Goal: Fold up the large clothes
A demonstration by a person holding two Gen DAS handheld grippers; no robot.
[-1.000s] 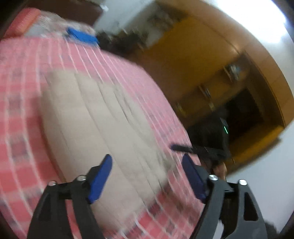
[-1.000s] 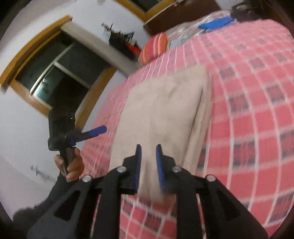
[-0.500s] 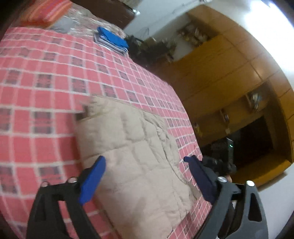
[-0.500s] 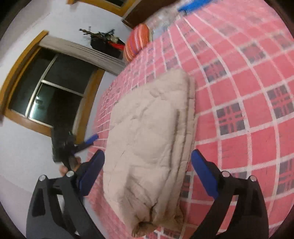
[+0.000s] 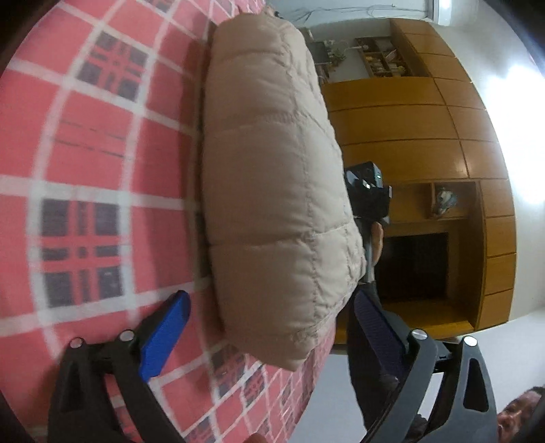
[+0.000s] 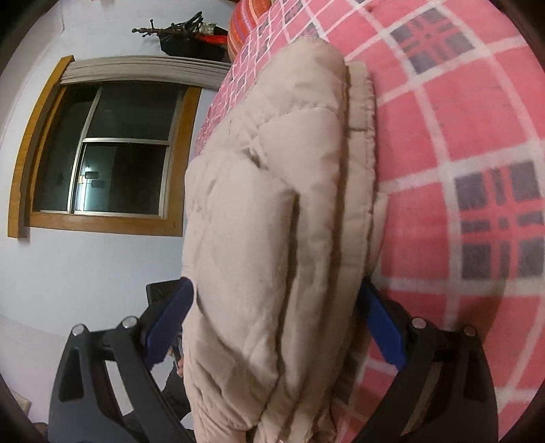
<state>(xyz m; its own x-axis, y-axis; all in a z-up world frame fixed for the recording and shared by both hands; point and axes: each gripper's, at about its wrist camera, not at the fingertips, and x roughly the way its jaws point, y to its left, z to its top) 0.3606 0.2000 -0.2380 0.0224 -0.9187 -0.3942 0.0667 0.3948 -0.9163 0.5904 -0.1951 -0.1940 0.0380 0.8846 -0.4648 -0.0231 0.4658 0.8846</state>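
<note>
A folded beige quilted jacket (image 5: 272, 191) lies on a bed covered with a red checked bedspread (image 5: 88, 163), its near end close to the bed's edge, where the cover drops away toward the floor. The left gripper (image 5: 272, 323) is spread wide, its two blue fingers (image 5: 163, 327) standing either side of the jacket's near corner; one finger rests low over the bedspread, the other is past the bed's edge, and neither clearly presses the fabric. In the left wrist view the other gripper's black body shows beyond the jacket, held in a hand (image 5: 376, 238), in front of a wooden wardrobe (image 5: 425, 136). The right gripper (image 6: 276, 323) is also wide open, and the jacket's thick folded end bulges between its blue fingers (image 6: 381, 330); the padding touches or nearly touches both, though the jaws are not closed on it. The stacked layers show along the jacket's side toward the bedspread (image 6: 460, 136). Behind it are a wood-framed window (image 6: 102, 153), dark outside, and a striped pillow (image 6: 245, 20) at the far end of the bed.
</note>
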